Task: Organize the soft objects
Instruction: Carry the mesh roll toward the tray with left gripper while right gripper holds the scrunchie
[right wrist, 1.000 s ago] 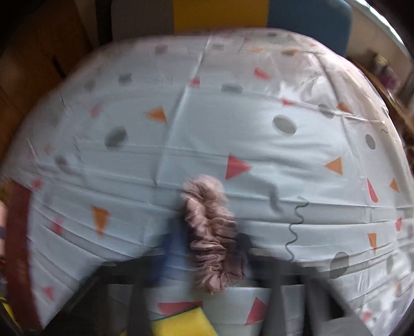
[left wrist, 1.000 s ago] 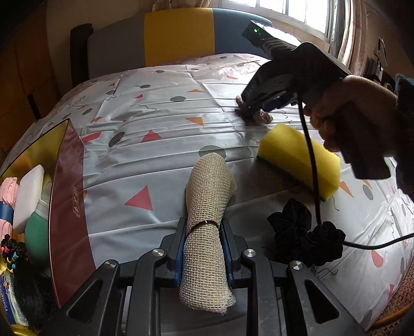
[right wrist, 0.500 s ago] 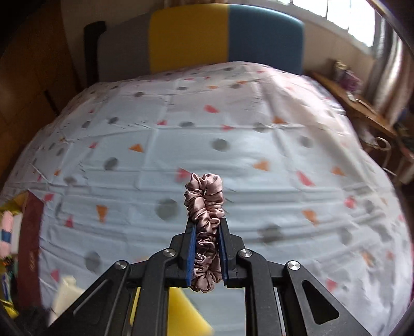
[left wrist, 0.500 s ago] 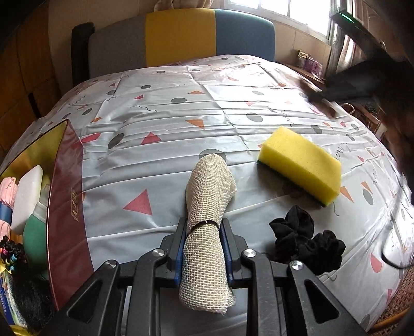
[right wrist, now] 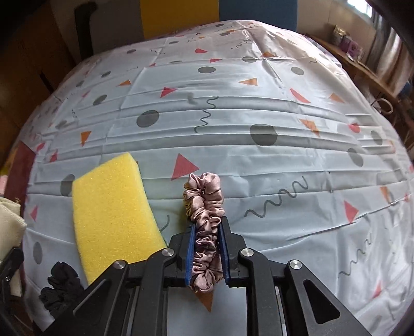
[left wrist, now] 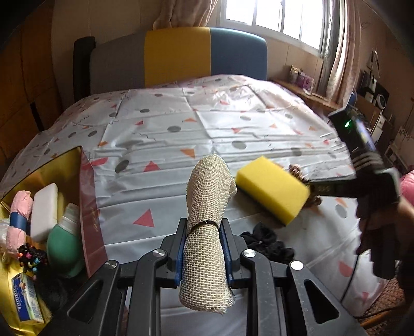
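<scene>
- Two grippers, each clamped on a soft thing. The left gripper (left wrist: 203, 254), lower centre of the left wrist view, pinches a rolled beige mesh cloth (left wrist: 207, 227) tied with a thin dark band; the roll's lower end hangs out below the pads.
- The right gripper (right wrist: 207, 254), lower centre of the right wrist view, has its fingers pressed on a pink satin scrunchie (right wrist: 205, 219); in the left wrist view this gripper (left wrist: 314, 188) is blurred at the right edge, its tips partly hidden behind the yellow sponge (left wrist: 273, 190).
- The hand (left wrist: 375, 219) holding it is dark, smeared and cut off by the frame.
- A black scrunchie (left wrist: 266, 244) lies below the sponge, partly covered by the left gripper's frame.
- The open box (left wrist: 89, 206), lower left, is cut by the frame edge; it holds a white block, a green bottle and pink rolls, with further items too cramped to identify.
- Surface: a creased pale tablecloth (right wrist: 258, 108) printed with triangles, dots and squiggles.
- Room: a grey, yellow and blue chair back (left wrist: 181, 56) at upper centre; a bright window (left wrist: 274, 20) and curtain at upper right.
</scene>
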{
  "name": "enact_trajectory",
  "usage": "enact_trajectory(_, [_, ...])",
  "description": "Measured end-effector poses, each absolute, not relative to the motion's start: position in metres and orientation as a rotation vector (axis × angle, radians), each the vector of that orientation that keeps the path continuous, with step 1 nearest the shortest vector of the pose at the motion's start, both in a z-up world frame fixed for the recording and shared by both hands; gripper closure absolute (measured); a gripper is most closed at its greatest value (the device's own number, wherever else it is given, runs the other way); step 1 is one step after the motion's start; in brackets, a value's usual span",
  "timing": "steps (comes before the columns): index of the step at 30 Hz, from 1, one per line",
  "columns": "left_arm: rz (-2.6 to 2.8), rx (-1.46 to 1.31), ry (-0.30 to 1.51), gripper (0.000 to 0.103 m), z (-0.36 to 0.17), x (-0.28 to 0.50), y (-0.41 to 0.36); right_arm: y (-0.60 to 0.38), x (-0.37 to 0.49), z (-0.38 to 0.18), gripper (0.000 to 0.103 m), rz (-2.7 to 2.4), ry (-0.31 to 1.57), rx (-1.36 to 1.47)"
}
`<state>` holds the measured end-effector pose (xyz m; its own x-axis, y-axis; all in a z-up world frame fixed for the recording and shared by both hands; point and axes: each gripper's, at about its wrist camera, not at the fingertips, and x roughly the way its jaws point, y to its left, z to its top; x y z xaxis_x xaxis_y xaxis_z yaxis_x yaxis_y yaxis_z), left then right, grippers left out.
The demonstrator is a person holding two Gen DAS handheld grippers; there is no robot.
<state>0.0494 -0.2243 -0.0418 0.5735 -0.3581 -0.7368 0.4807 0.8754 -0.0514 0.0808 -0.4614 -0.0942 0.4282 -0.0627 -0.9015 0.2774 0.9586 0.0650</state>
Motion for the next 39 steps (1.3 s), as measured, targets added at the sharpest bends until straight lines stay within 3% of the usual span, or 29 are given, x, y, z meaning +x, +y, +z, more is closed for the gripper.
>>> enact_trajectory(21, [-0.344,0.072,0.733,0.08,0.024,0.028,-0.139,-0.448,0.085,-0.097,0.085,-0.214,1.092,0.087])
enact_trajectory(39, [-0.125,-0.041,0.798,0.08,0.006,0.039,-0.024,-0.441,0.084,-0.098,0.086,-0.223,1.078,0.013])
